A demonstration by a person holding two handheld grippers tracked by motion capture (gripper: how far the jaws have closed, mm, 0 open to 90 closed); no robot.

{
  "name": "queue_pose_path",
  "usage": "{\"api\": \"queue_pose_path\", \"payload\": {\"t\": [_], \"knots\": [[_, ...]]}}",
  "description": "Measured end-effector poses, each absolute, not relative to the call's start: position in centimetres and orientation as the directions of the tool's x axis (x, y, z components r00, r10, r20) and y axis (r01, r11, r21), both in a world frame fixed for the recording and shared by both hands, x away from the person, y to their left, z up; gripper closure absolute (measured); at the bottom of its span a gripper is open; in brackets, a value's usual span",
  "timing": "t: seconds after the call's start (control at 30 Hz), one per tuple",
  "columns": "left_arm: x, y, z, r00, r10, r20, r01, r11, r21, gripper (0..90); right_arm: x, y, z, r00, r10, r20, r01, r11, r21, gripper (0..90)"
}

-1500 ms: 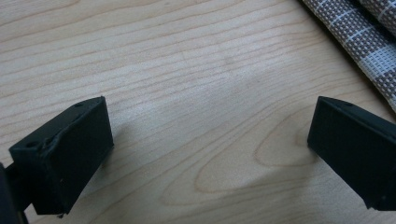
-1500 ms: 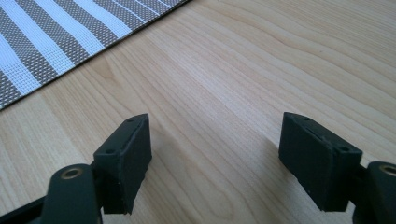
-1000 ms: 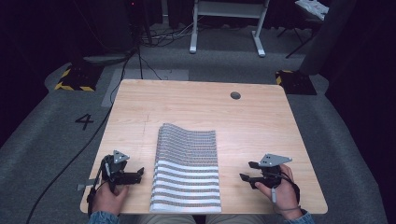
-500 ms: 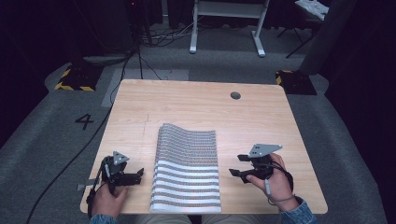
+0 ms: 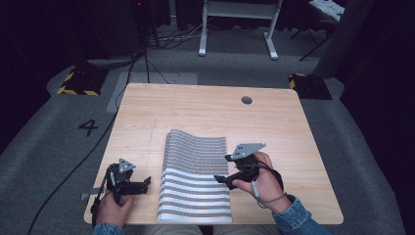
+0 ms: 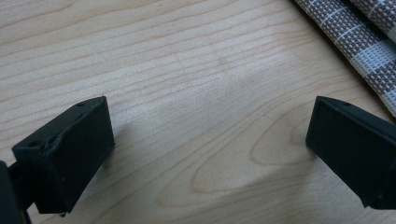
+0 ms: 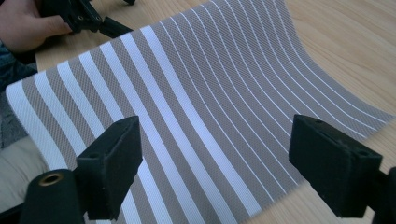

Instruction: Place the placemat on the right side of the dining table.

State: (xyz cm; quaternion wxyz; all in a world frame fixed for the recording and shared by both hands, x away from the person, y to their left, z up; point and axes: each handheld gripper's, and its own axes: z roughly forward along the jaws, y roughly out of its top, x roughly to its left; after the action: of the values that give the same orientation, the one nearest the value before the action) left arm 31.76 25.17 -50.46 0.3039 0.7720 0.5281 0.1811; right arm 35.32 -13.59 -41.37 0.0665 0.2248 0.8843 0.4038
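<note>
A grey-and-white striped woven mat (image 5: 195, 181) lies on the wooden table (image 5: 195, 112), its near edge at the table's front and its far end slightly humped. My right gripper (image 5: 222, 168) hovers over the mat's right edge, pointing left. Its jaws have just been opening and stand wide, with nothing gripped; the right gripper view looks between them (image 7: 215, 130) down onto the mat (image 7: 187, 93). My left gripper (image 5: 147, 182) rests on the table left of the mat, open (image 6: 210, 116) over bare wood, with the mat's edge (image 6: 364, 32) at the upper right.
A round cable hole (image 5: 246, 100) sits near the table's far right. A black cable (image 5: 98, 142) runs across the grey floor on the left, past a painted number 4 (image 5: 88, 127). A white frame (image 5: 235, 29) stands behind the table.
My right hand has moved left and up, from the table right of the mat to over the mat's right edge. The left hand has stayed still.
</note>
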Motion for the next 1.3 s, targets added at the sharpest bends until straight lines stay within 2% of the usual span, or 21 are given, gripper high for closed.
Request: {"api": "queue_pose_path", "payload": {"t": [0.4,0.6,0.8,0.93,1.13,1.2,1.3], "knots": [[31.8,25.1,-50.5,0.376,0.926,-0.039,0.704,-0.258,0.661,1.0,36.7,-6.3,-42.6,-0.903,0.411,0.124,0.361,0.571,0.738,16.4],[31.6,25.1,-50.5,0.379,0.925,-0.035,0.702,-0.262,0.662,1.5,37.1,-3.6,-43.5,-0.916,0.387,0.104,0.337,0.605,0.721,16.7],[31.6,25.1,-50.5,0.381,0.924,-0.035,0.702,-0.265,0.661,1.4,37.5,-0.8,-44.4,-0.919,0.371,0.130,0.347,0.609,0.714,16.8],[31.6,25.1,-50.5,0.382,0.923,-0.036,0.703,-0.265,0.661,1.4,37.7,1.2,-44.8,-0.900,0.408,0.152,0.386,0.586,0.712,16.5],[31.6,25.1,-50.5,0.385,0.922,-0.040,0.702,-0.265,0.661,0.9,38.1,2.2,-46.5,-0.875,0.452,0.171,0.434,0.581,0.688,14.8],[31.6,25.1,-50.5,0.386,0.922,-0.040,0.702,-0.265,0.661,0.9,38.2,2.2,-47.0,-0.873,0.456,0.175,0.441,0.580,0.685,12.4],[31.6,25.1,-50.5,0.388,0.921,-0.039,0.701,-0.268,0.661,0.9,38.0,2.4,-47.9,-0.827,0.524,0.202,0.503,0.533,0.680,8.5]]}}
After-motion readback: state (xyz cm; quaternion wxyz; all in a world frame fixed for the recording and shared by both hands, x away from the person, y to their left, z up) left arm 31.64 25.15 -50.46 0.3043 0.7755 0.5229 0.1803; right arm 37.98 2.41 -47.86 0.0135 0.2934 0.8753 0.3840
